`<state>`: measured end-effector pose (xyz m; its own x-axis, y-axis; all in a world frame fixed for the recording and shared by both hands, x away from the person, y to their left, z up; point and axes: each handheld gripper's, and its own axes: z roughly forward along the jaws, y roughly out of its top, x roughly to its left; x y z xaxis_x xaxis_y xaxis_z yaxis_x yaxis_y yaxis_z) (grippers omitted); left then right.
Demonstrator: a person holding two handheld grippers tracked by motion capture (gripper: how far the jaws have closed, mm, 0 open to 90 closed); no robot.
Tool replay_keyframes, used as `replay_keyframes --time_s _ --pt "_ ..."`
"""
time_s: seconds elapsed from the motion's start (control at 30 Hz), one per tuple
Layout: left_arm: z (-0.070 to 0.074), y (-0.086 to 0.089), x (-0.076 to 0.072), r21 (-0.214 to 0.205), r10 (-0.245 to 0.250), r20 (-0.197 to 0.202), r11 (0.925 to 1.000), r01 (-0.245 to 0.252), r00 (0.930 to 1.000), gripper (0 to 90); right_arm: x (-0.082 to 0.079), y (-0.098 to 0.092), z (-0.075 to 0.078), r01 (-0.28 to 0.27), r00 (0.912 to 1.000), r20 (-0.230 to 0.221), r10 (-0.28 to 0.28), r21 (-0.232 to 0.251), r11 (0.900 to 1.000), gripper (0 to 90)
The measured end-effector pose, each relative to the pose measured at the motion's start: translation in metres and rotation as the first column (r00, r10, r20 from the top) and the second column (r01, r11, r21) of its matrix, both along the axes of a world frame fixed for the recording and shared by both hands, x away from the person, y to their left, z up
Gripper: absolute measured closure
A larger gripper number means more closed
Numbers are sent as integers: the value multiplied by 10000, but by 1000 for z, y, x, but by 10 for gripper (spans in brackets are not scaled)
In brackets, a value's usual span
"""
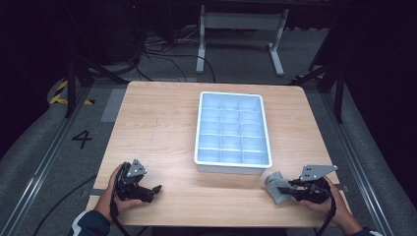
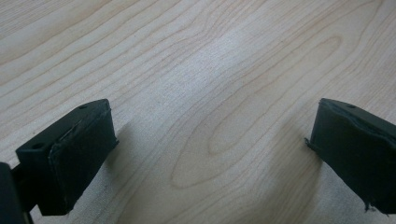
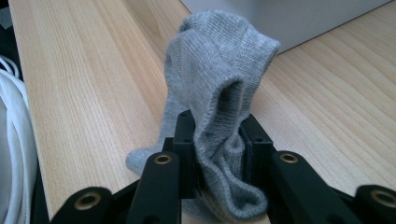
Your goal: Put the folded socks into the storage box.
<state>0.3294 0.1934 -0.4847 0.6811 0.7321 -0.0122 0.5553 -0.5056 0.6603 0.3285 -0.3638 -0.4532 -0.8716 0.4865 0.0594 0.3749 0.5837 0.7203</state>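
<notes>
A grey knitted sock (image 1: 275, 186) lies bunched at the table's front right, just in front of the white tray. My right gripper (image 1: 287, 190) is shut on the sock (image 3: 219, 93); the fabric folds up and over between the two black jaws and droops down in front of them. My left gripper (image 1: 153, 191) rests low over the bare wood at the front left, held in a hand. Its jaws stand wide apart with nothing between them, and its black pads (image 2: 77, 154) sit close to the wood.
A white tray (image 1: 233, 94) divided into several empty compartments sits at the middle of the wooden table (image 1: 157, 123). Its near wall (image 3: 289, 18) rises right behind the sock. White cables (image 3: 14, 140) run beside the table edge.
</notes>
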Motion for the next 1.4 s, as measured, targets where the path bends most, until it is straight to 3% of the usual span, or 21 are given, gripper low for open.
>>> replay_keyframes --time_s 0.63,1.07,1.4 --pt "0 1 0 63 -196 39 9998 196 9998 3 -7 -19 14 353 9971 648 -400 726 9967 729" --pt "0 1 0 -25 -150 -18 9999 150 9999 2 -12 -39 31 908 9874 1153 -1087 1506 9844 728" --pt "0 1 0 -29 -151 -6 9999 151 9999 1 -11 -43 41 1038 9801 1521 -1276 1552 9824 728"
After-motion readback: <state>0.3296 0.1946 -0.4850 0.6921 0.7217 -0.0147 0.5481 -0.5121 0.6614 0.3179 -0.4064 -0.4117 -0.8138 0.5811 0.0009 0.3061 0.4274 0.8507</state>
